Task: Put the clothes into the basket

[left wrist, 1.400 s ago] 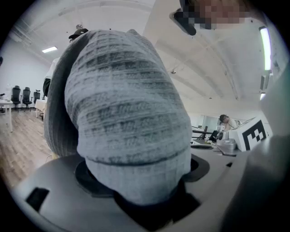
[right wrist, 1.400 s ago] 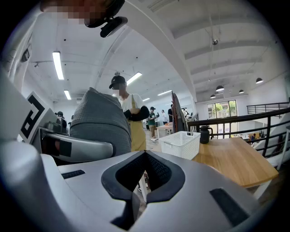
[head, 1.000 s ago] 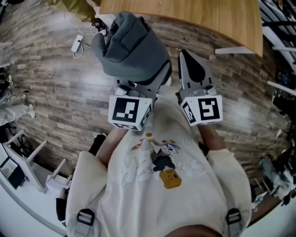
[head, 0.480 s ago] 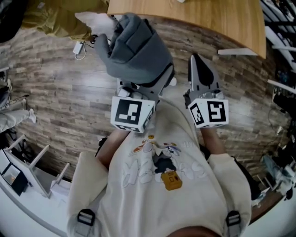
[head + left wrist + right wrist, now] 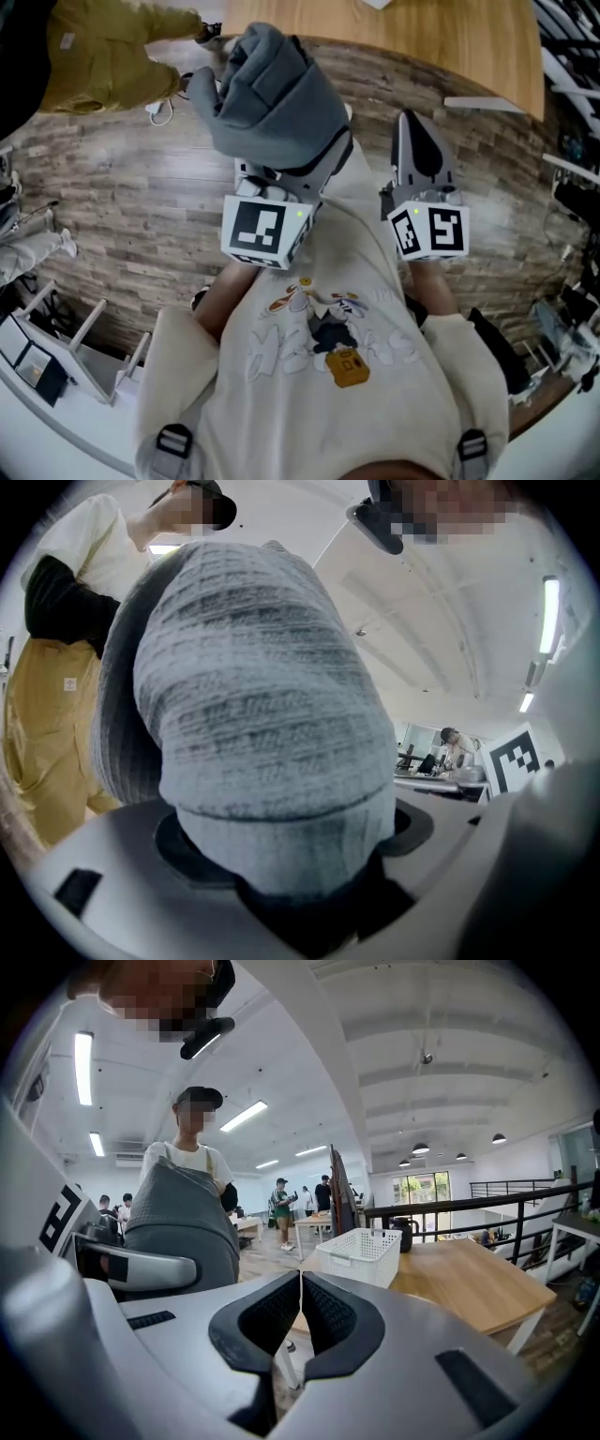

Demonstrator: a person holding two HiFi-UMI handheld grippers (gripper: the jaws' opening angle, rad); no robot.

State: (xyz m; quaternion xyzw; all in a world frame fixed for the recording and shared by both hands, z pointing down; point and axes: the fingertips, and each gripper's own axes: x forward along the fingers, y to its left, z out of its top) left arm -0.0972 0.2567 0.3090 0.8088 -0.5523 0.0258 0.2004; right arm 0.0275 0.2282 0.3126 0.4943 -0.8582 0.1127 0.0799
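Your left gripper (image 5: 281, 173) is clamped on a bulky grey knitted garment (image 5: 272, 94). In the left gripper view the fabric fills the gap between the jaws, which stand well apart around the thick bundle, and it bulges up over most of that view. From the head view, the bundle hangs over the wood-plank floor (image 5: 122, 206), just short of the near edge of the wooden table (image 5: 422, 37).

Your right gripper (image 5: 300, 1283) holds nothing. Its two dark ribbed pads meet at the tips, with no cloth between them. It sits beside the left gripper, also just short of the table's near edge, and points towards the table.

The white slotted basket (image 5: 361, 1252) stands on the table near the corner closest to you, seen in the right gripper view. No clothes show above its rim.

A person in mustard overalls (image 5: 103, 47) stands past the table's left end, close to the garment.
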